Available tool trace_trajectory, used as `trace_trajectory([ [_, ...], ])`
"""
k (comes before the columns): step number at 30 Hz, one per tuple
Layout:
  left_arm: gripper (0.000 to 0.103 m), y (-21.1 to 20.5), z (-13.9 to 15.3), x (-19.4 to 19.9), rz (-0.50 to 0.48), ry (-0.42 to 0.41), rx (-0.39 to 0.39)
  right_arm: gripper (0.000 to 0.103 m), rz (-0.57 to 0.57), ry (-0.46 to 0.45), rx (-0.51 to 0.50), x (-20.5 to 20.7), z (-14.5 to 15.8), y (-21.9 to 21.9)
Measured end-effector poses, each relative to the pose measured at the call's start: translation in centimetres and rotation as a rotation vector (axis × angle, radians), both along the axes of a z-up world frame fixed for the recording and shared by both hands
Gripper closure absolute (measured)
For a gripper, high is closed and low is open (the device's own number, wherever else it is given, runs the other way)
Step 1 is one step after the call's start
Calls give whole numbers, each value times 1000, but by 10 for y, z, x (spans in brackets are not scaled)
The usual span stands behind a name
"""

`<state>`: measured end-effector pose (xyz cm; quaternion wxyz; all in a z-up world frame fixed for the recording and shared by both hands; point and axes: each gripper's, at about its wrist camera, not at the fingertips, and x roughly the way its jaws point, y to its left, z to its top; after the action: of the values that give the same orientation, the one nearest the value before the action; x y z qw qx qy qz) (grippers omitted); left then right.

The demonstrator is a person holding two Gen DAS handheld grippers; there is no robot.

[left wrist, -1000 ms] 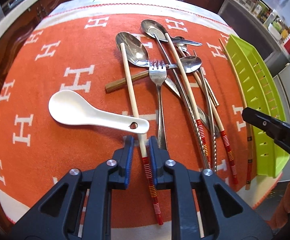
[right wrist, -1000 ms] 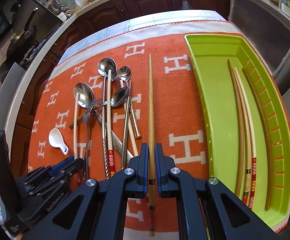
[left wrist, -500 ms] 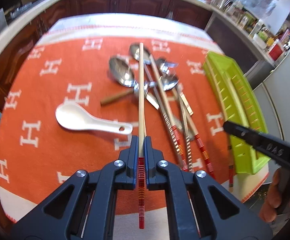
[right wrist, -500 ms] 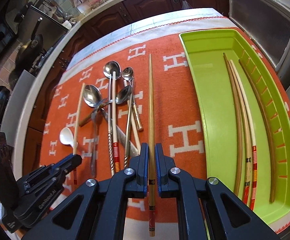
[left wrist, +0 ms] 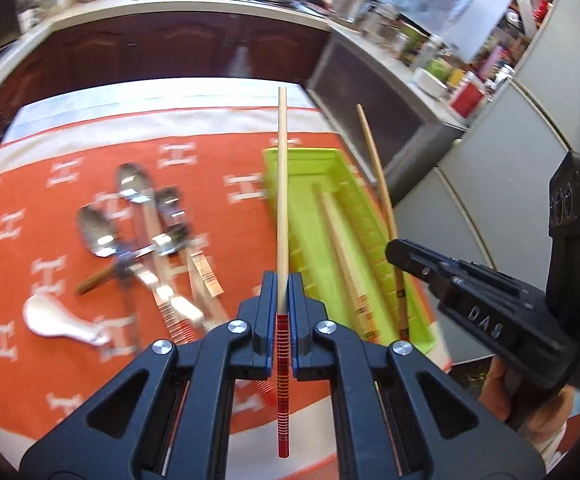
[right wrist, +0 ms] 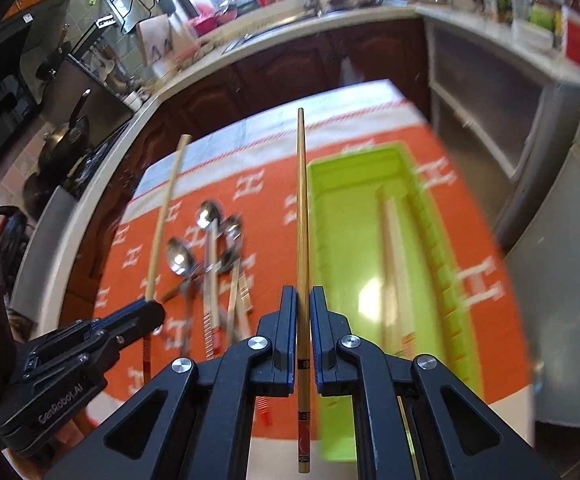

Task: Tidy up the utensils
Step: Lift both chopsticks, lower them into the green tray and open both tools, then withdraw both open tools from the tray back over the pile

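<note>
My gripper (right wrist: 301, 312) is clamped on a brown chopstick (right wrist: 301, 216), which runs straight ahead between my fingers (right wrist: 283, 320), its decorated end sticking out behind them. Right of the chopstick lies the green tray (right wrist: 342, 184) on the orange cloth (right wrist: 265, 184), with pale chopsticks (right wrist: 394, 248) inside near its far wall. Left of the tray, a heap of spoons (right wrist: 209, 240) rests on the cloth. Further left, my other gripper (right wrist: 145, 314) pinches a light chopstick (right wrist: 165, 208) above the cloth.
</note>
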<state>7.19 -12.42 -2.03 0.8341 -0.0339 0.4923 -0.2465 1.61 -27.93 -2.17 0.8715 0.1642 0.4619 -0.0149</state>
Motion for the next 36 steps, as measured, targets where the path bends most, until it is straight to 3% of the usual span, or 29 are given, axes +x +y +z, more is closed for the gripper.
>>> trace_trajectory([
  [7,100,-64,-36,14,-45,139,-39,97,-31,44,-91,0,-1,-36],
  [14,100,-87,-69,17,-55,195,-18,95,-37,149,-124,14,-43,-62],
  [16,99,-88,-74,17,-77,192,-11,84,-33,160,-88,16,-54,-68],
  [19,99,-85,-75,15,-96,207,0,76,-46,158,-92,18,-62,-72],
  [22,93,-74,-68,7,-113,180,31,76,-51,141,-68,14,-60,-72],
  [26,67,-49,-51,-8,-114,101,72,76,-46,112,-34,3,-48,-66],
  [32,66,-5,-28,-29,-67,-26,164,76,-5,70,17,-7,-35,-44],
  [36,66,27,-14,-42,-25,-55,154,76,47,52,50,-10,-26,-20],
])
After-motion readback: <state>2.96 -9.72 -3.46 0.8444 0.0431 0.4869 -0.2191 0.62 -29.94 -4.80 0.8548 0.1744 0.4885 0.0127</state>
